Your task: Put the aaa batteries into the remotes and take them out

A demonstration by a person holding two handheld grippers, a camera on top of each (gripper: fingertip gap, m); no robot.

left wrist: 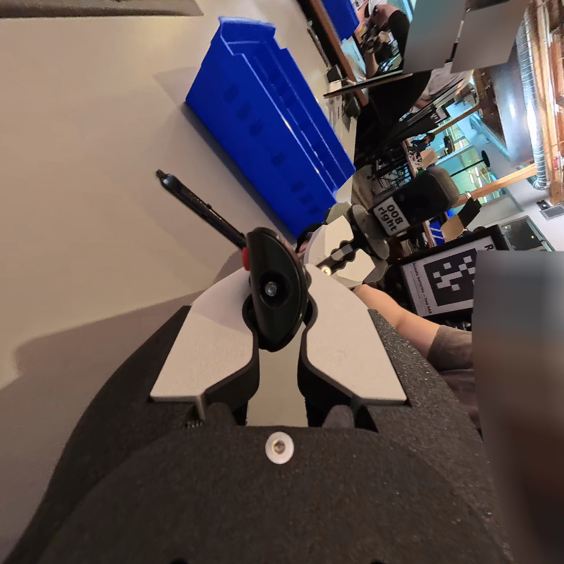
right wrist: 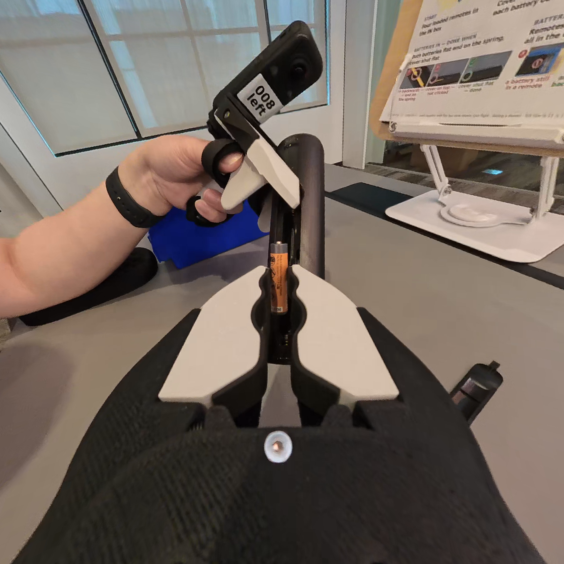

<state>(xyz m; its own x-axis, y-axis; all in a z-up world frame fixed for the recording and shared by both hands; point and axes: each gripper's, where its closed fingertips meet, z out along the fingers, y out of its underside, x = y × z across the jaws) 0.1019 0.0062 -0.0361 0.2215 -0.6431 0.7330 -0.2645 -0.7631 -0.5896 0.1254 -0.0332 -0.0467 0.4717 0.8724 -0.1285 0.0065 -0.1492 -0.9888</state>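
My left gripper [left wrist: 277, 274] is shut on a black remote [left wrist: 268, 259], seen end-on with a red button at its side. In the right wrist view the remote [right wrist: 311, 189] stands tilted up off the grey table, its battery compartment open towards me, with the left gripper [right wrist: 268, 195] clamped on its upper part. An orange AAA battery [right wrist: 279, 259] lies in the compartment. My right gripper [right wrist: 279, 271] is closed around the battery's lower half; it also shows in the left wrist view [left wrist: 332, 262]. The black battery cover [right wrist: 476, 387] lies on the table [left wrist: 195, 204].
A blue bin [left wrist: 268, 128] stands on the table behind the remote, also showing in the right wrist view [right wrist: 198, 241]. An instruction sheet on a white stand [right wrist: 476, 76] is at the far right. A black pad [right wrist: 100, 287] lies under the person's left forearm. A marker sign [left wrist: 442, 274] stands nearby.
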